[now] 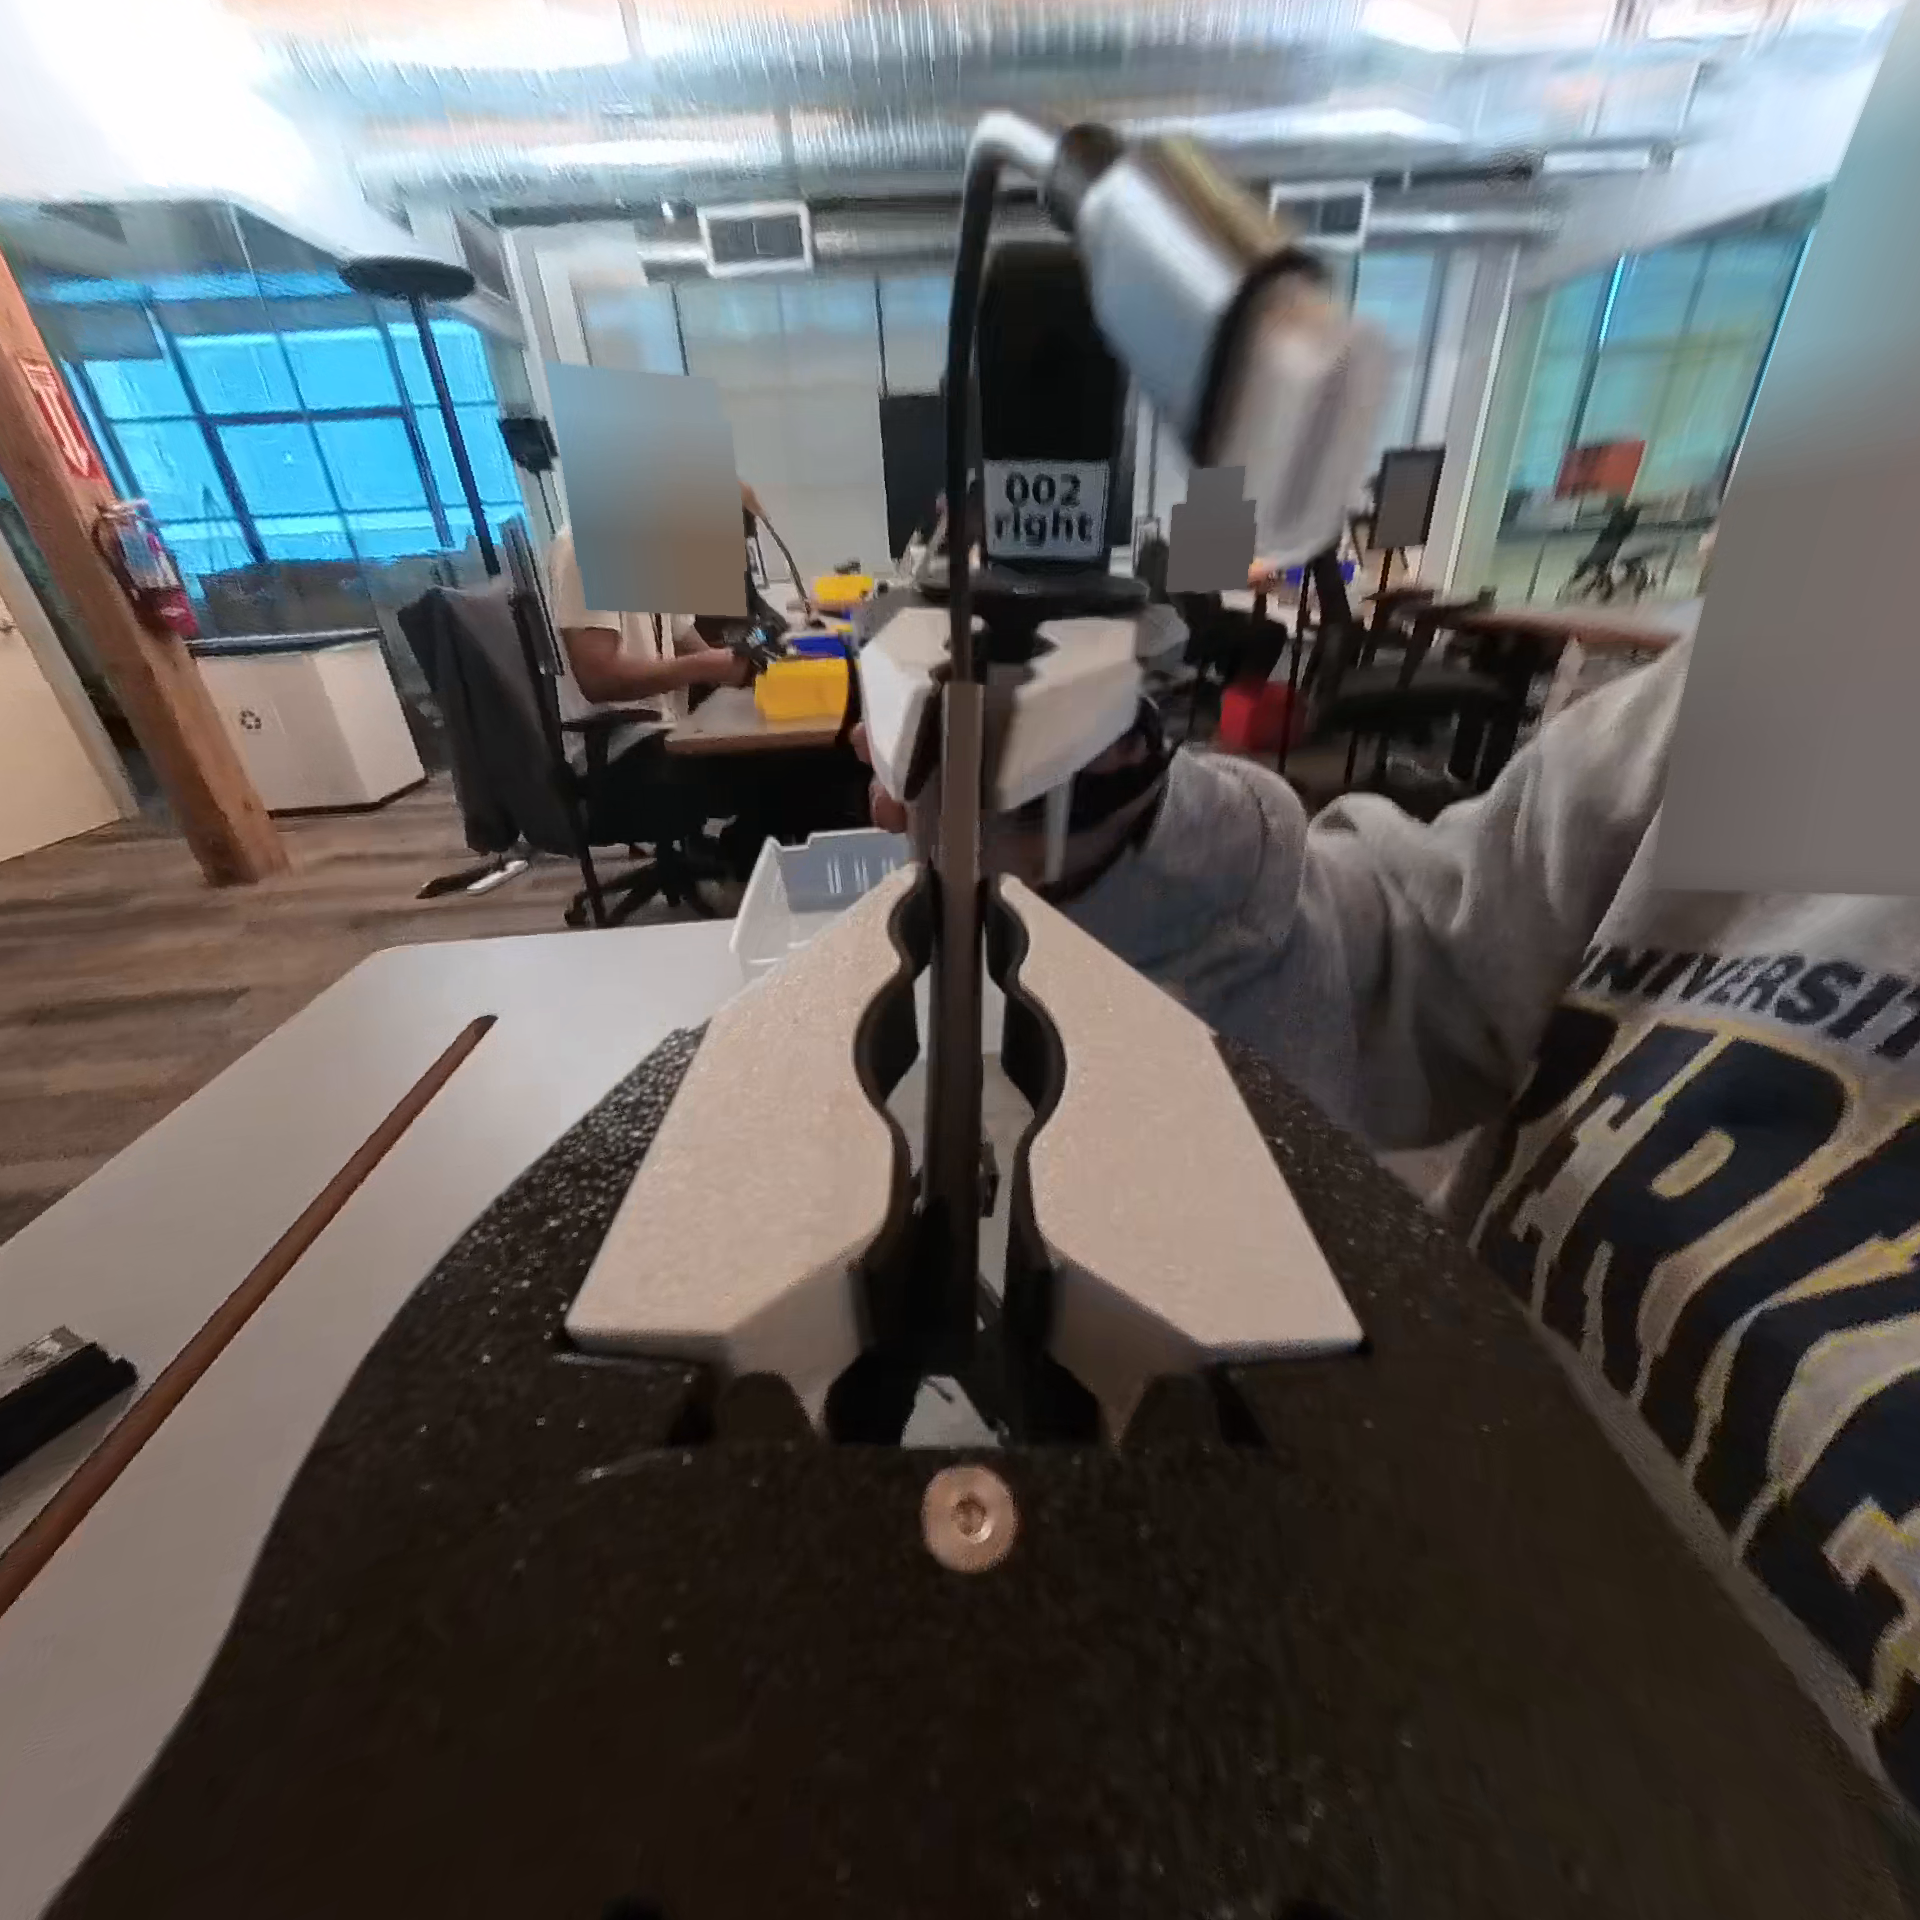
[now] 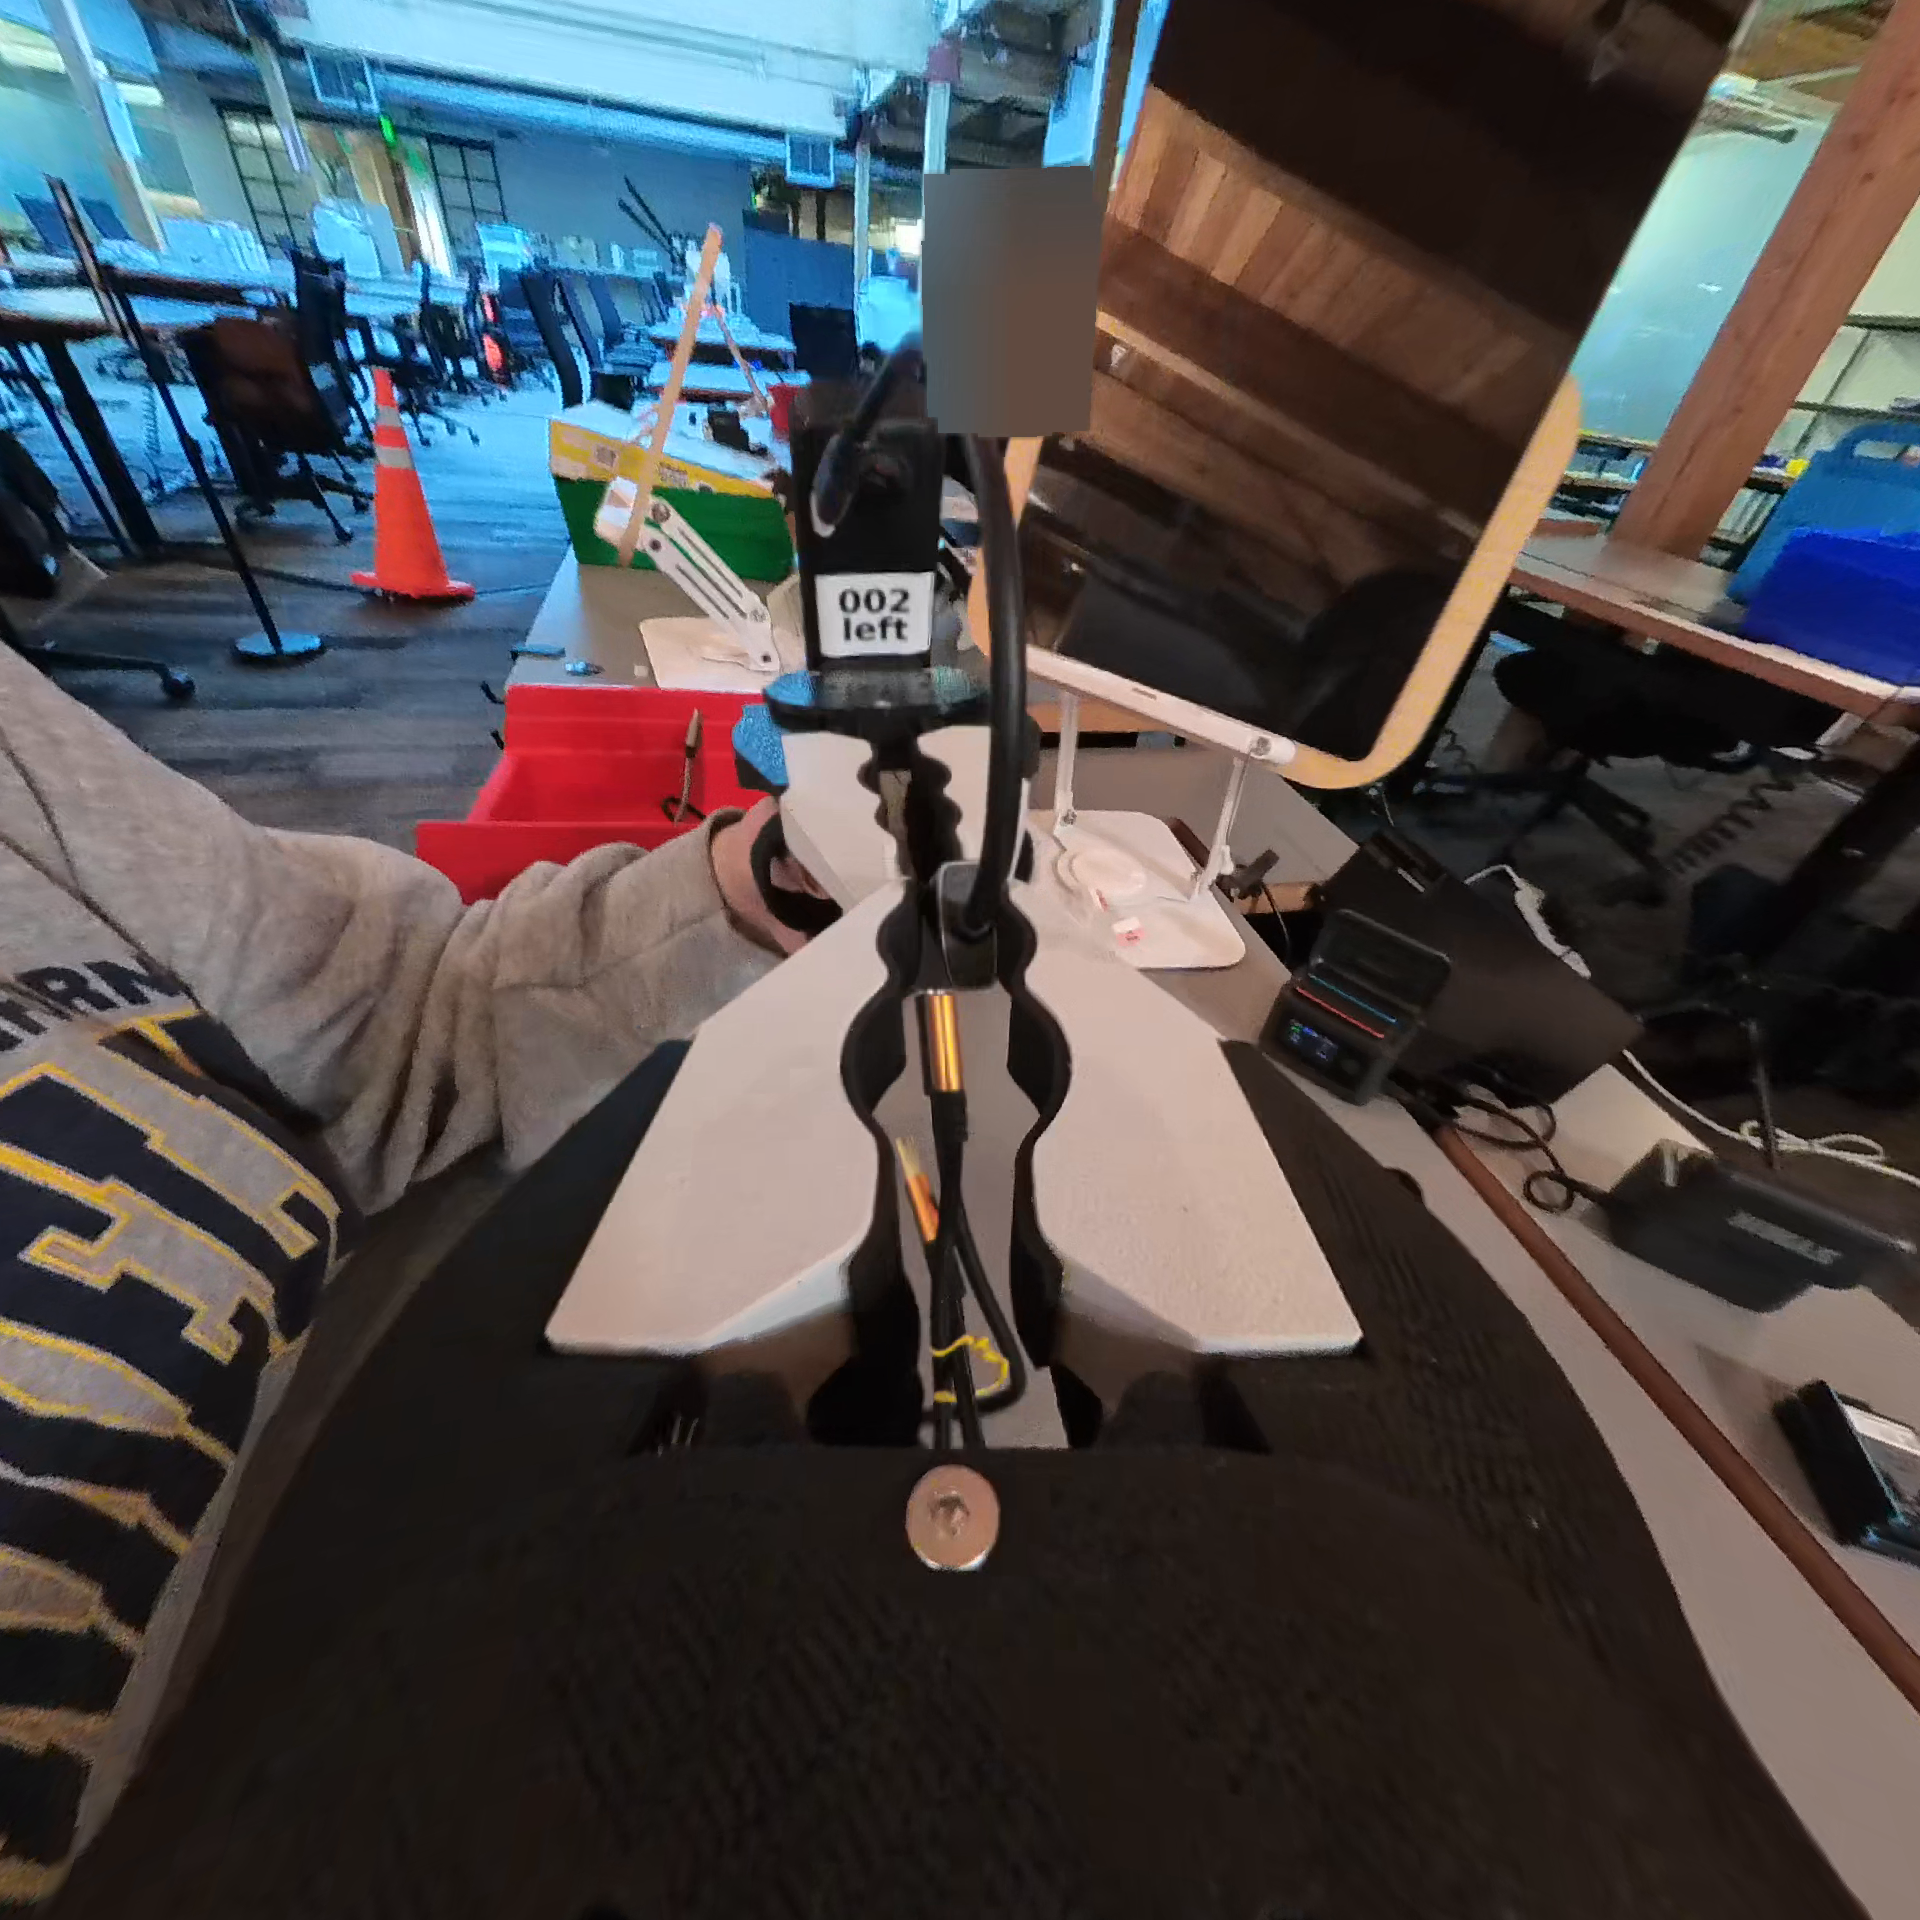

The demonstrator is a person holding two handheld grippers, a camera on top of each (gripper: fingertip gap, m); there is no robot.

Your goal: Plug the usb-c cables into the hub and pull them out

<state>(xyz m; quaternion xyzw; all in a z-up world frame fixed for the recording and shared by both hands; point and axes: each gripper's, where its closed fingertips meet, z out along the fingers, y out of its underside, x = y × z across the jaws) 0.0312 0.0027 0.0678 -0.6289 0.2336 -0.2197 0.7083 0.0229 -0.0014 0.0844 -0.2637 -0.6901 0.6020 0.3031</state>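
In the left wrist view my left gripper [image 1: 961,904] is shut on a thin dark hub [image 1: 958,1039], seen edge-on and held above the table. A black cable [image 1: 961,364] arcs up from the hub's far end to a blurred silver plug [image 1: 1195,312]. My right gripper [image 1: 977,665] faces it and grips that far end. In the right wrist view my right gripper [image 2: 961,914] is shut on a usb-c plug with a gold barrel [image 2: 940,1055], whose black tip [image 2: 961,940] sits at the fingertips. Whether it is seated is hidden. The left gripper [image 2: 909,810] is just beyond.
A white table [image 1: 312,1091] lies below, with a clear bin [image 1: 810,883] at its far edge. A second gold plug [image 2: 914,1195] and loose cables hang under my right gripper. A tablet on a stand [image 2: 1299,468], a black printer [image 2: 1351,997] and a red bin [image 2: 592,769] stand nearby. Left and right tips are no more than a few centimetres apart.
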